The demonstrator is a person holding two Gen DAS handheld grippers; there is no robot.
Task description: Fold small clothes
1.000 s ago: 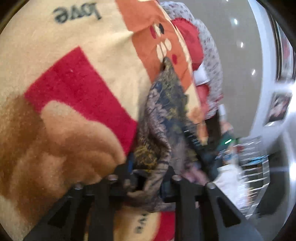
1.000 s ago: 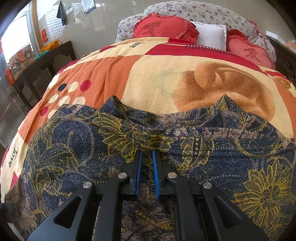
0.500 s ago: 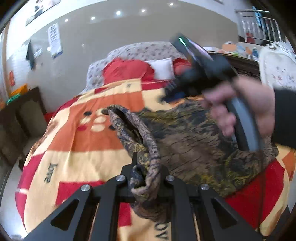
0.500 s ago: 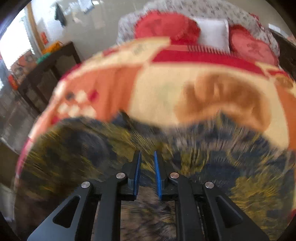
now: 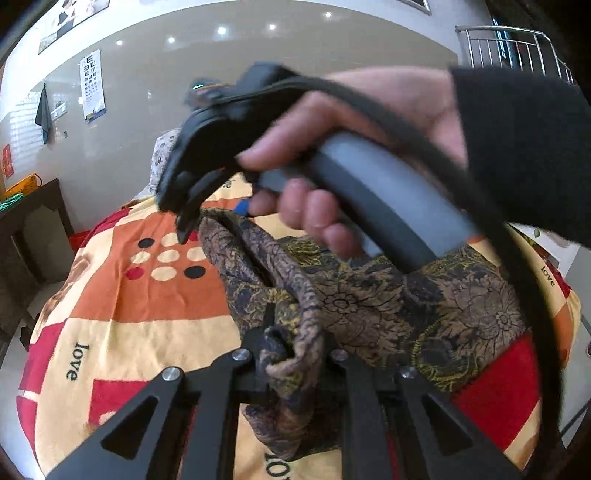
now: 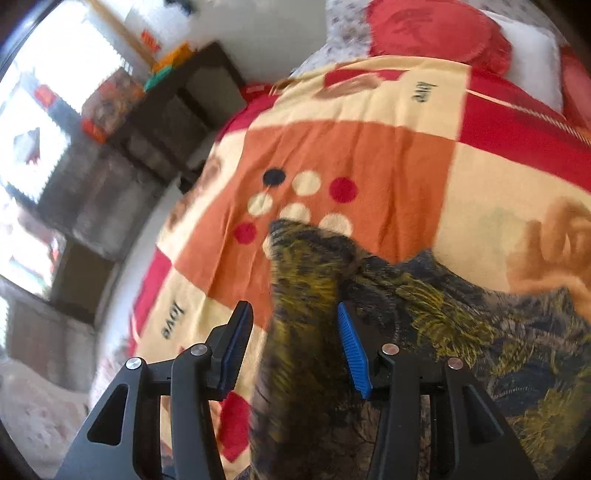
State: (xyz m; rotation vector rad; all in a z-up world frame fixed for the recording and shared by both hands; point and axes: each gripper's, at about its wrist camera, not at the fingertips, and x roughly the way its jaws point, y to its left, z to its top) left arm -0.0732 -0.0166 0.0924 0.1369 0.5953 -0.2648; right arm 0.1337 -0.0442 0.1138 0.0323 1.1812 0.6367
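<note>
One patchwork blanket (image 6: 369,147) covers the bed, pillows (image 6: 436,33) beyond.

Garment (image 5: 388,306) on blanket (image 5: 147,314); pillows (image 6: 436,33) behind.

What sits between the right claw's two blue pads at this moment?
In the right wrist view, a raised fold of the dark floral garment stands between the opening right claw pads, neither visibly pressing it.
</note>
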